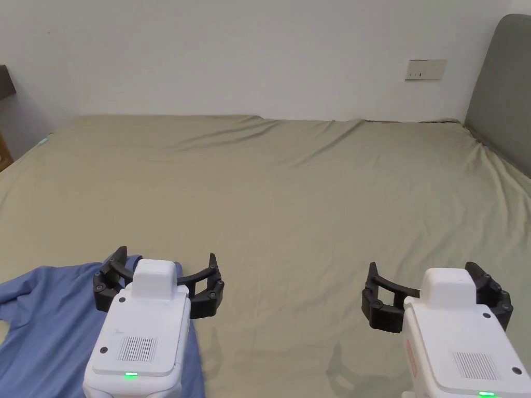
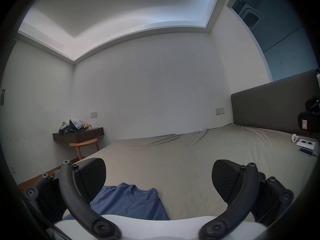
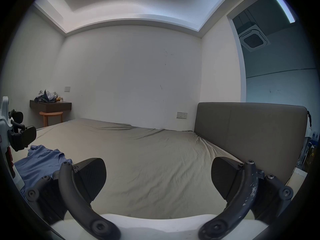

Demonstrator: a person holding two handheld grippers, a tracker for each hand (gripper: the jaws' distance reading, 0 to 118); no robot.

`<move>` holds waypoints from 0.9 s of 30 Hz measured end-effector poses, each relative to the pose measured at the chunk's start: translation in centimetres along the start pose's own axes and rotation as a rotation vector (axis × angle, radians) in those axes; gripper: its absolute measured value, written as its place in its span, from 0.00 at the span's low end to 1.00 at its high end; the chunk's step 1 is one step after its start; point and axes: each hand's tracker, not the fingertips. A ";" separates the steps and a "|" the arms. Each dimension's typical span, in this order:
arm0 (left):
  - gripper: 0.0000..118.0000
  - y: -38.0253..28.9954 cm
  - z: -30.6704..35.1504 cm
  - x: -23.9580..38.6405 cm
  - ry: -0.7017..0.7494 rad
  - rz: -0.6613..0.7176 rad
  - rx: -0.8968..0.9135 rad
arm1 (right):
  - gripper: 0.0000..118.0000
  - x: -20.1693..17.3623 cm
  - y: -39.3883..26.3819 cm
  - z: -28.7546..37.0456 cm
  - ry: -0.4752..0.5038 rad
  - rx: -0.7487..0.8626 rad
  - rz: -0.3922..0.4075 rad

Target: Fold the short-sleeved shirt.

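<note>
One shirt (image 1: 46, 321) under left claw (image 1: 161, 269)

My head view is evenly bright and sharp; soft shadows fall on the bed (image 1: 290, 197) under both grippers. Both gripper views are dimmer, fisheye-bent with black corners. Above the bed, a ceiling cove (image 2: 138, 27) glows bluish-white.

White block lettering is printed on a dark band in the clothes pile (image 2: 72, 126) on the wall shelf (image 2: 78, 136); it cannot be read reliably.
</note>
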 end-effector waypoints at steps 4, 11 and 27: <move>1.00 0.0 0.0 -0.1 0.001 0.012 -0.013 | 1.00 0.0 0.1 0.0 0.000 0.006 0.009; 1.00 0.3 0.0 -0.3 0.009 0.029 -0.024 | 1.00 0.2 0.2 0.1 0.001 0.008 -0.005; 1.00 0.5 0.1 -0.5 0.015 0.011 -0.012 | 1.00 0.3 0.4 0.1 0.004 0.004 -0.007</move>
